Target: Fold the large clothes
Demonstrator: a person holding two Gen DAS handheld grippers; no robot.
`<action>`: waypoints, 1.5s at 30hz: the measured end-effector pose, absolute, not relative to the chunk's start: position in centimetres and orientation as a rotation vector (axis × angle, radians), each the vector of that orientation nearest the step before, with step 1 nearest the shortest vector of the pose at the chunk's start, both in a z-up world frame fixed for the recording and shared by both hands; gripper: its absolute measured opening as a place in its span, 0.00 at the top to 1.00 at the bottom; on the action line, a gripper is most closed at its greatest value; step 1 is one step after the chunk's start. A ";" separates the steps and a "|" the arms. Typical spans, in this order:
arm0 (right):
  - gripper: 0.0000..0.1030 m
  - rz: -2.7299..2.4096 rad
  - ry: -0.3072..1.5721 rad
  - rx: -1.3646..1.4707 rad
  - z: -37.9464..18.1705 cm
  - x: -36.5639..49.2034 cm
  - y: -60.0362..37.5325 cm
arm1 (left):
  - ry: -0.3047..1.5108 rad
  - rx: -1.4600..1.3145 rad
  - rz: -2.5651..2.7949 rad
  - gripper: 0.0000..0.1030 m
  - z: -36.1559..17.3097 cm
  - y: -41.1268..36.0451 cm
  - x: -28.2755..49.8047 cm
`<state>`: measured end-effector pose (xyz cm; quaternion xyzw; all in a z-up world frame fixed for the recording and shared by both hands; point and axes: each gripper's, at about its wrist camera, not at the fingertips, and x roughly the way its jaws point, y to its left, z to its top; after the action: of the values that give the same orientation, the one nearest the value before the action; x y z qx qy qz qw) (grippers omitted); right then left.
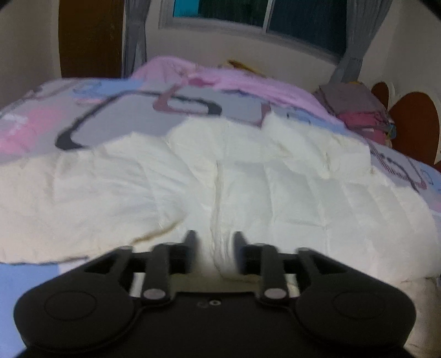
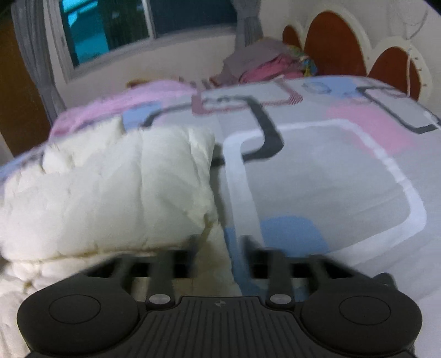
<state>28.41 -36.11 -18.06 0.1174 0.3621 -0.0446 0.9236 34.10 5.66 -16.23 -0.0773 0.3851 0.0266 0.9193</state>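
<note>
A white quilted puffer garment (image 1: 248, 176) lies spread across the bed, with a seam running down its middle. In the left wrist view my left gripper (image 1: 215, 242) sits low over its near edge, and bunched white fabric fills the gap between the two black fingers. In the right wrist view the garment (image 2: 110, 192) is a puffy heap on the left. My right gripper (image 2: 220, 245) is at its right edge with white fabric between the fingers. The frames are blurred.
The bed is covered by a grey sheet (image 2: 317, 179) with pink, blue and black shapes. A pink blanket (image 1: 220, 77) lies at the far side. A pile of grey and pink clothes (image 1: 361, 113) sits by the brown headboard (image 2: 330, 44). A window (image 1: 261, 13) is behind.
</note>
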 end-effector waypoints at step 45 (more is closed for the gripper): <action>0.50 -0.004 0.708 0.120 -18.1 40.9 -30.8 | 0.837 -0.070 0.017 0.35 -18.0 0.2 40.4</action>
<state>40.94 -30.79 -18.10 0.0586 0.3464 -0.0019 0.9363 40.37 0.18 -17.95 -0.0338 0.4061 0.0081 0.9132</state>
